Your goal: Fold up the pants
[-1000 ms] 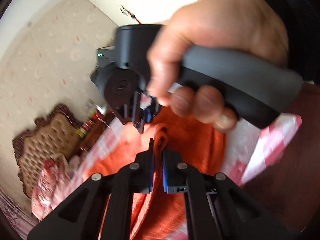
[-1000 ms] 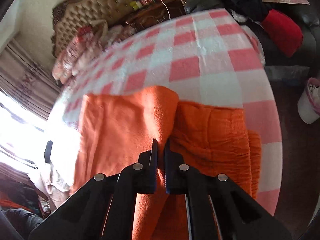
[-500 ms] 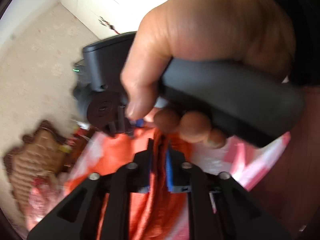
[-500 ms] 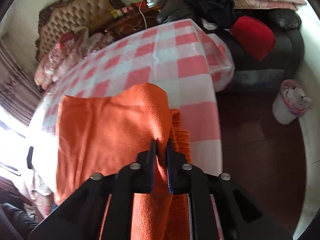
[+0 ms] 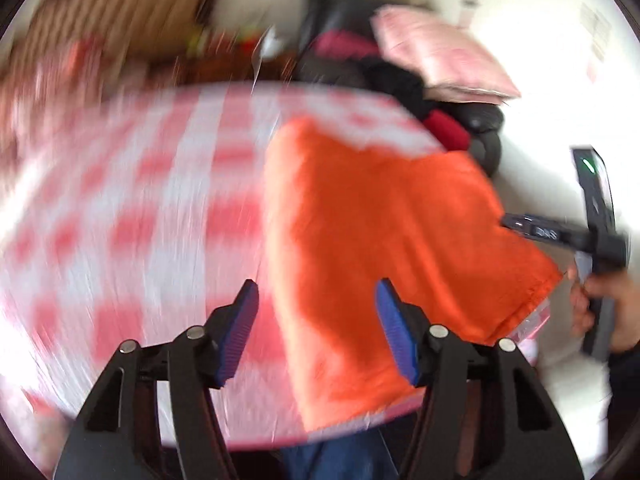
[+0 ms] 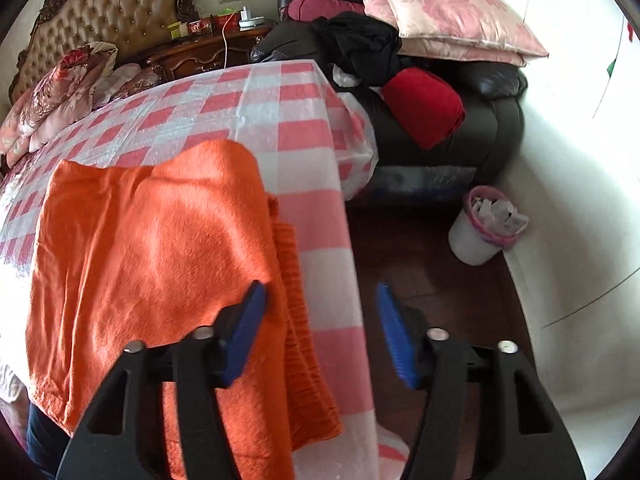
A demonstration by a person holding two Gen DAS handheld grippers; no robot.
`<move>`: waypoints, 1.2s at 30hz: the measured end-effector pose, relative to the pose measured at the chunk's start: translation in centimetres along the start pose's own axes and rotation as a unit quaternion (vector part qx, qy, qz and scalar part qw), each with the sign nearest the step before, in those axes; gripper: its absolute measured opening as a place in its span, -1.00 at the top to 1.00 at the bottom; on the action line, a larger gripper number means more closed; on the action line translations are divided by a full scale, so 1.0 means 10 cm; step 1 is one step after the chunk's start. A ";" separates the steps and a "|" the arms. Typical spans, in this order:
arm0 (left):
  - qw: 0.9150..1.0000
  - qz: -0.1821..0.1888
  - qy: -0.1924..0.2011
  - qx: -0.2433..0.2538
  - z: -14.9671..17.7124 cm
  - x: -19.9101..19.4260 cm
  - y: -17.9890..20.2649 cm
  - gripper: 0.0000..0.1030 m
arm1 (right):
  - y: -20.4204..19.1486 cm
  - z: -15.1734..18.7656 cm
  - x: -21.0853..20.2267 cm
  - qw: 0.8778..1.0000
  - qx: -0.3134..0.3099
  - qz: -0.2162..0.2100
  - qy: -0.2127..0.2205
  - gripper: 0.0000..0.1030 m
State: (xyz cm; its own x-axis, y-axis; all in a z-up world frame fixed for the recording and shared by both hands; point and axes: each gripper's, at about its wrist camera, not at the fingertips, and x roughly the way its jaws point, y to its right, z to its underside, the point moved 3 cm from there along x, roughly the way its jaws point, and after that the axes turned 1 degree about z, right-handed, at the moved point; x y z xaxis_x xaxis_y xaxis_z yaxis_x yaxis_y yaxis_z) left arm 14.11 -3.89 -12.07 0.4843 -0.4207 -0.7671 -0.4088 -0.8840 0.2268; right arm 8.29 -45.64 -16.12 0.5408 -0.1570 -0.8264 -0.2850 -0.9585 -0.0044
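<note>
The orange pants lie folded on the pink-and-white checked table, near its front right corner, with the ribbed waistband at the right edge. They also show in the blurred left wrist view. My left gripper is open and empty, just above the near left edge of the pants. My right gripper is open and empty, over the waistband edge and the table's right side. The right gripper, held in a hand, also shows in the left wrist view at the right.
A dark sofa with pink pillows, black clothes and a red cushion stands to the right of the table. A white bin sits on the brown floor. A tufted headboard and a wooden nightstand are behind.
Both grippers have let go of the pants and opened. The lifted fold now lies flat on the table. The left gripper has swung round fast and its view is blurred.
</note>
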 end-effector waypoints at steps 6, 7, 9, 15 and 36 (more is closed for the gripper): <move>0.987 0.100 -0.098 -0.079 0.35 0.36 -0.17 0.31 | -0.15 0.04 -0.01 1.000 -0.015 0.003 -0.003 0.58; 0.987 0.101 -0.098 -0.074 0.34 0.38 -0.18 0.43 | -0.16 0.05 -0.01 1.000 -0.014 0.001 -0.003 0.64; 0.986 0.107 -0.103 -0.069 0.32 0.44 -0.21 0.65 | -0.21 0.05 -0.01 1.000 -0.015 0.001 0.000 0.79; 0.989 0.104 -0.097 -0.050 0.21 0.56 -0.21 0.76 | -0.25 -0.03 0.06 1.000 -0.013 0.005 0.011 0.82; 0.986 -0.011 0.030 0.161 0.05 0.29 0.39 0.51 | -0.26 -0.17 0.07 0.999 -0.008 0.045 0.028 0.37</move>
State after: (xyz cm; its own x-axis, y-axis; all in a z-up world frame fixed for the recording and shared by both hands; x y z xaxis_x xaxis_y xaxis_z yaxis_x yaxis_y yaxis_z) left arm 13.51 -8.46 -13.71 0.5369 -0.4215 -0.7308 -0.6178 -0.7864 -0.0003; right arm 10.79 -43.70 -15.75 0.5569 -0.2545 -0.7907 -0.3220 -0.9436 0.0769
